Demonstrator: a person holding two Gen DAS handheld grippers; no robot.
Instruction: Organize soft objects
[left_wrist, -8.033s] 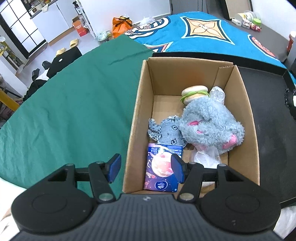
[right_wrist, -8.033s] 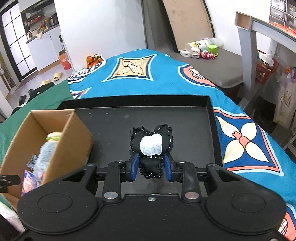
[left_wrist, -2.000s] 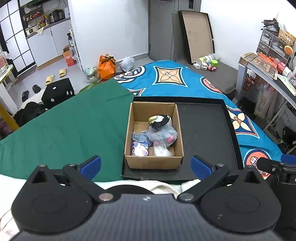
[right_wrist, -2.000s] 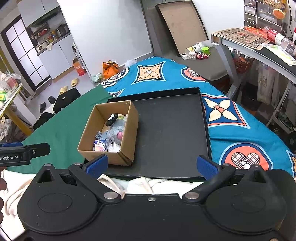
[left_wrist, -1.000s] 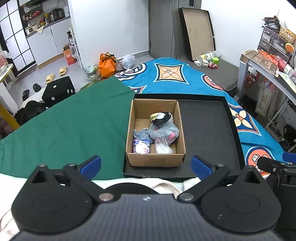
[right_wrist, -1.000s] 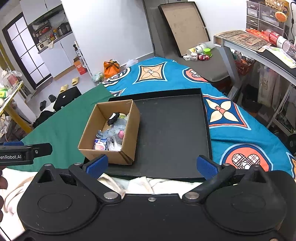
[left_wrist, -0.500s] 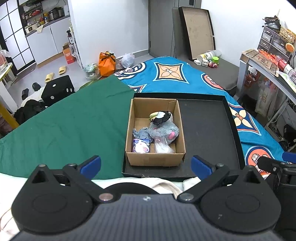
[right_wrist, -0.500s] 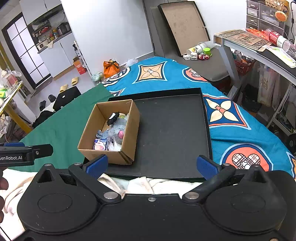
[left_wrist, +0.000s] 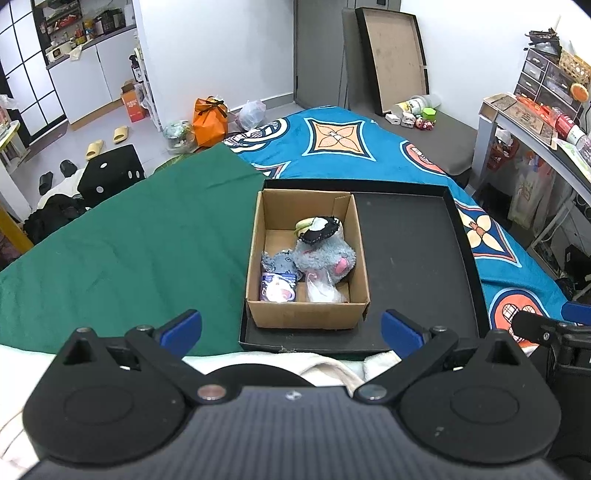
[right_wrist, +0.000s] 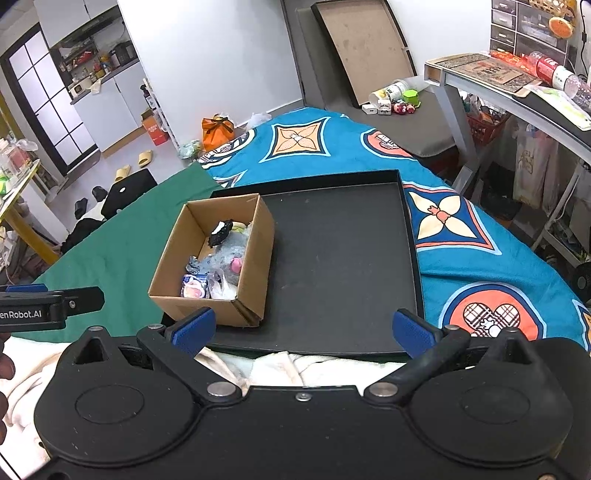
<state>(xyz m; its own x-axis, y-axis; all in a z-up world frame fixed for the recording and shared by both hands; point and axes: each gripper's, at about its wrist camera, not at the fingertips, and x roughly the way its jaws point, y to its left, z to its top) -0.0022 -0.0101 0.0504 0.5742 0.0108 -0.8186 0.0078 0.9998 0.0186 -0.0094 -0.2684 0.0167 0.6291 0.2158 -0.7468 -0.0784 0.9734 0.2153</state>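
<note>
A cardboard box (left_wrist: 306, 315) (right_wrist: 173, 258) stands at the left end of a black tray (left_wrist: 417, 258) (right_wrist: 340, 258). In the box lie a grey plush (left_wrist: 327, 256) (right_wrist: 231, 253), a black heart-shaped toy (left_wrist: 320, 228) (right_wrist: 221, 232) on top of it, a grey fabric piece (left_wrist: 279, 263), a purple packet (left_wrist: 277, 291) and a clear plastic bag (left_wrist: 322, 290). My left gripper (left_wrist: 291, 330) is wide open and empty, held back from the tray's near edge. My right gripper (right_wrist: 301, 328) is wide open and empty, also short of the tray.
The tray lies on a bed with a green cloth (left_wrist: 129, 251) on the left and a blue patterned cover (left_wrist: 340, 147) behind and right. White cloth (right_wrist: 280, 365) lies under the grippers. A desk (right_wrist: 517, 88) stands at the right.
The right gripper let go of the black heart toy, which now lies in the box. Both grippers opened wide and pulled back from the tray. Over the last second almost nothing moved.
</note>
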